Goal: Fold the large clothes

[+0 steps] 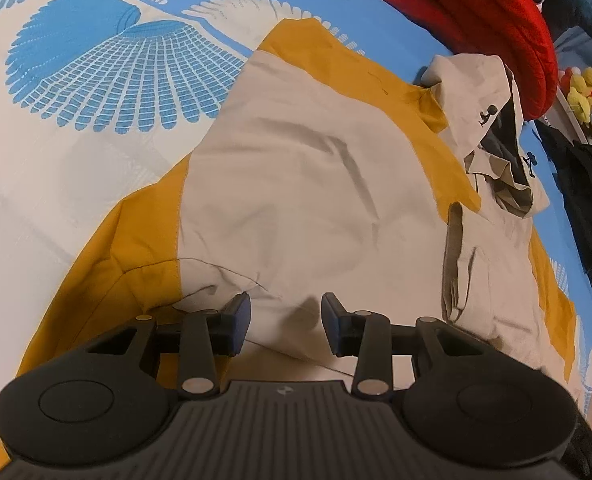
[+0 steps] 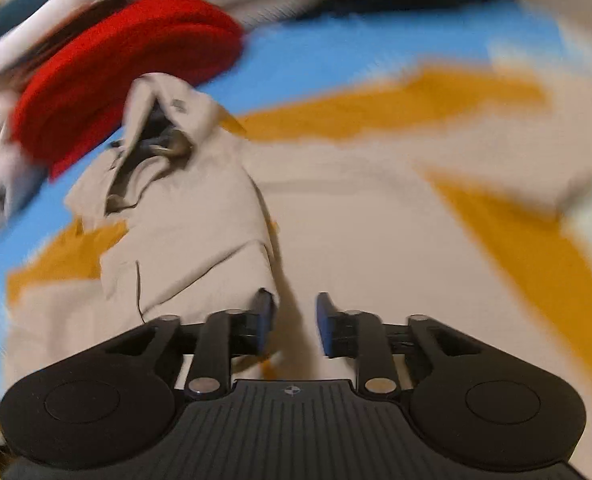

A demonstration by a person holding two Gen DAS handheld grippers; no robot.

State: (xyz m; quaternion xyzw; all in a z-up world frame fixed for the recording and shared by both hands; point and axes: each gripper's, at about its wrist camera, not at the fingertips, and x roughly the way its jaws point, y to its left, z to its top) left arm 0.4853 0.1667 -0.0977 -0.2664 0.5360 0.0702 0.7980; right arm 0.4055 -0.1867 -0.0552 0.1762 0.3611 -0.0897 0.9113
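Observation:
A large beige and mustard-yellow hooded jacket (image 1: 304, 184) lies spread on a bed; it fills the middle of the left wrist view. Its hood (image 1: 492, 128) lies crumpled at the upper right. My left gripper (image 1: 285, 320) is open, just above the beige cloth near the jacket's near edge, holding nothing. In the right wrist view, which is motion-blurred, the same jacket (image 2: 368, 208) lies below my right gripper (image 2: 295, 320), which is open and empty, with the hood (image 2: 163, 132) to the upper left and a folded beige flap (image 2: 199, 248) beside the left finger.
The bed cover (image 1: 95, 80) is blue and white with a fan pattern. A red cushion (image 1: 476, 12) lies beyond the hood, also in the right wrist view (image 2: 127, 64). Yellow plush toys (image 1: 588, 96) and dark clothes (image 1: 588, 184) sit at the far right.

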